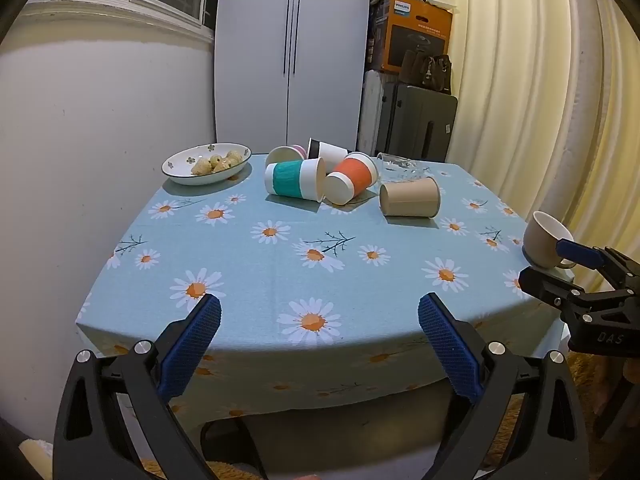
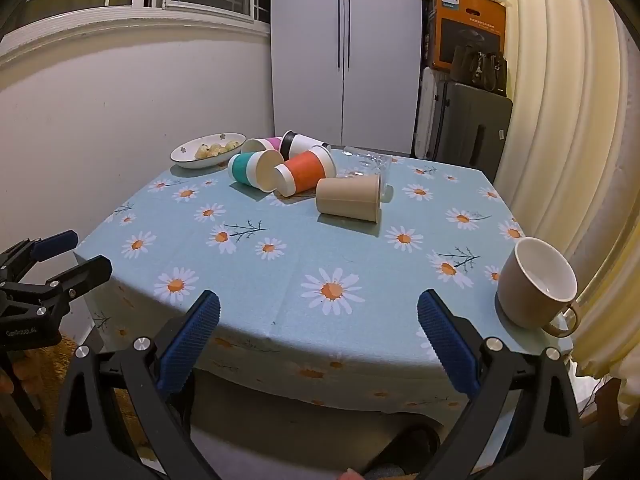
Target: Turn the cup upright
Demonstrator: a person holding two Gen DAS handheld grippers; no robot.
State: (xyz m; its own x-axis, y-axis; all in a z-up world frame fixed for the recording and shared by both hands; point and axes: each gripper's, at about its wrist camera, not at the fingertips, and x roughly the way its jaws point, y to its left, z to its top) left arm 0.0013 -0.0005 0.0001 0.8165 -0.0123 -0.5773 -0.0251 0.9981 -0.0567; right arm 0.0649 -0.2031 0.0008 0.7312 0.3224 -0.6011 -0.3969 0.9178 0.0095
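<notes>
Several paper cups lie on their sides at the far middle of the table: a teal one, an orange one, a brown one, a black-and-white one and a pink one. A clear glass lies behind them. A beige mug stands upright at the right edge. My left gripper and right gripper are both open and empty at the table's near edge.
A bowl of snacks sits far left on the daisy tablecloth. A white cabinet, stacked boxes and luggage stand behind; a curtain hangs close on the right, a wall on the left.
</notes>
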